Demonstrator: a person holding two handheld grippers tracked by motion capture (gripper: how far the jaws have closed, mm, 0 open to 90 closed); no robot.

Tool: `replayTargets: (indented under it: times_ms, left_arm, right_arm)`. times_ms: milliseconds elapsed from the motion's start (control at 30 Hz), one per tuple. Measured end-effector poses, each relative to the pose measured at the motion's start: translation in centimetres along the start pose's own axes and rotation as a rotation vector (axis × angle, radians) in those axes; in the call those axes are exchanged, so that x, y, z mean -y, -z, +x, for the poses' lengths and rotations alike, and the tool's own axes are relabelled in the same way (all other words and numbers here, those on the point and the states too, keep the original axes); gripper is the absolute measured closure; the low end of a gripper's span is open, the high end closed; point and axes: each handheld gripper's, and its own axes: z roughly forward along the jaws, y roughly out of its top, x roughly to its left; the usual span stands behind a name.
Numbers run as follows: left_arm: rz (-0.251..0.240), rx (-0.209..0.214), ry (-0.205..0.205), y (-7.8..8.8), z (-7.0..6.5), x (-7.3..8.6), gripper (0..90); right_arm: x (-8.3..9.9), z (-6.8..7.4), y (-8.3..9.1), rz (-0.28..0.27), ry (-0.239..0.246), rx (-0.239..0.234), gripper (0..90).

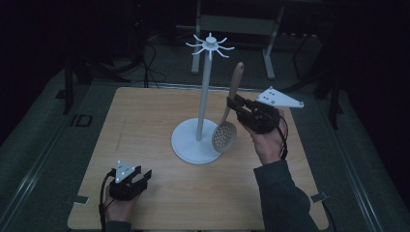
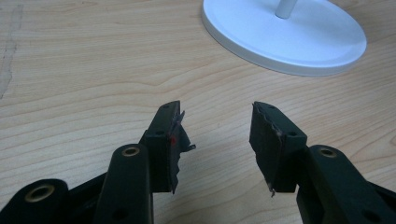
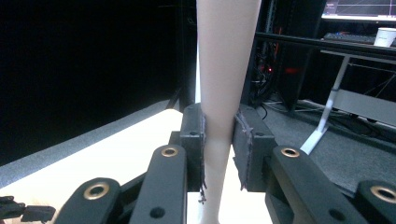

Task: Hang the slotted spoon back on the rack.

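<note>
A: Where is the spoon (image 1: 228,116)?

B: Right of centre in the high view, clamped by its handle in my right gripper (image 1: 235,107), bowl hanging beside the rack (image 1: 202,96) pole.

A: And your left gripper (image 1: 140,179)?

B: Lower left, jaws apart and empty over the table (image 1: 145,116).

A: Step in hand?

B: Hanging, I judge. Next: lift the handle's tip to a hook at the rack's top.

Pale skimmer handle (image 3: 223,93) upright between two black fingers (image 3: 194,144), pads pressed against its sides.

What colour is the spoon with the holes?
Beige, the slotted spoon; it shows best in the high view.
</note>
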Motion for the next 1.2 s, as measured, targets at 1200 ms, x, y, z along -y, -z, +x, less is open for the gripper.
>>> replayTargets:
  times_ms: [1200]
  left_arm:
    - [-0.001, 0.001, 0.011, 0.0, 0.4, 0.0, 52.8]
  right_arm:
    - [-1.1, 0.0, -2.9, 0.035, -0.033, -0.008, 74.8]
